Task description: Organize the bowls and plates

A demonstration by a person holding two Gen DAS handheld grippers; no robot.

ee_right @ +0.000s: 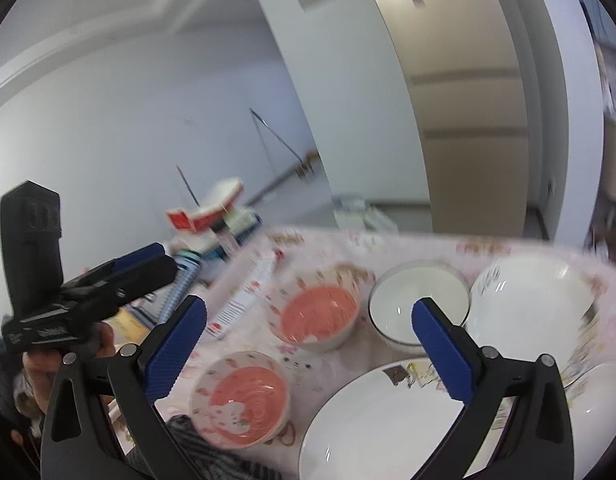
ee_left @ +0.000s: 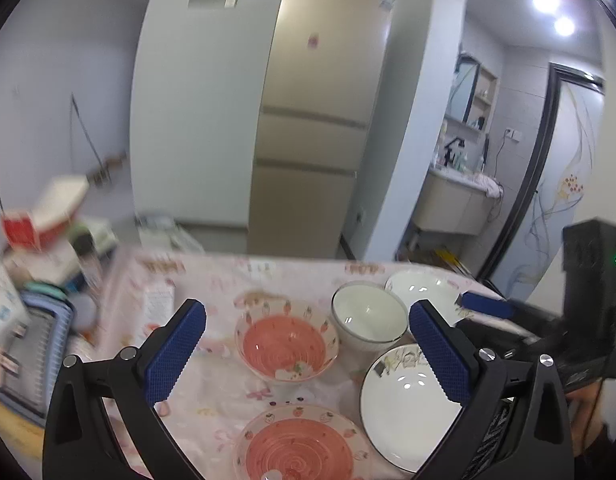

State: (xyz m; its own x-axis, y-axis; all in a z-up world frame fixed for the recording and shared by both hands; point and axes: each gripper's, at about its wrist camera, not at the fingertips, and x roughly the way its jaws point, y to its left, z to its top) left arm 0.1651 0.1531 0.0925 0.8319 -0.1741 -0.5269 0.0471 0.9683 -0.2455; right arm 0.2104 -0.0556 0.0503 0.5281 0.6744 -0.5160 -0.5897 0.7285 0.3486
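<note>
- left wrist view: my left gripper (ee_left: 307, 354) is spread wide and grasps nothing; between its blue pads (ee_left: 176, 352) i look down on the far pink bowl (ee_left: 286, 346), not touching it.
- right wrist view: my right gripper (ee_right: 310, 354) is likewise released and empty, hanging above the table with the white bowl (ee_right: 418, 306) just behind one pad.
- outward on the pink tablecloth (ee_left: 212, 392): the near pink bowl (ee_left: 302, 446) sits in front of the far one, apart from it; the white plate (ee_left: 408, 412) lies to their right, near the white bowl (ee_left: 368, 316); a larger white bowl (ee_left: 424, 286) stands just behind that.
- clutter, with a red box (ee_left: 22, 230), is piled at the table's left edge.
- judgement: nothing is stacked yet, so i am at the approach step, choosing a first piece.
- the next move likely calls for lowering one open gripper over a bowl rim, one pad inside and one outside, then closing gently; the glazed rims look slippery.
</note>
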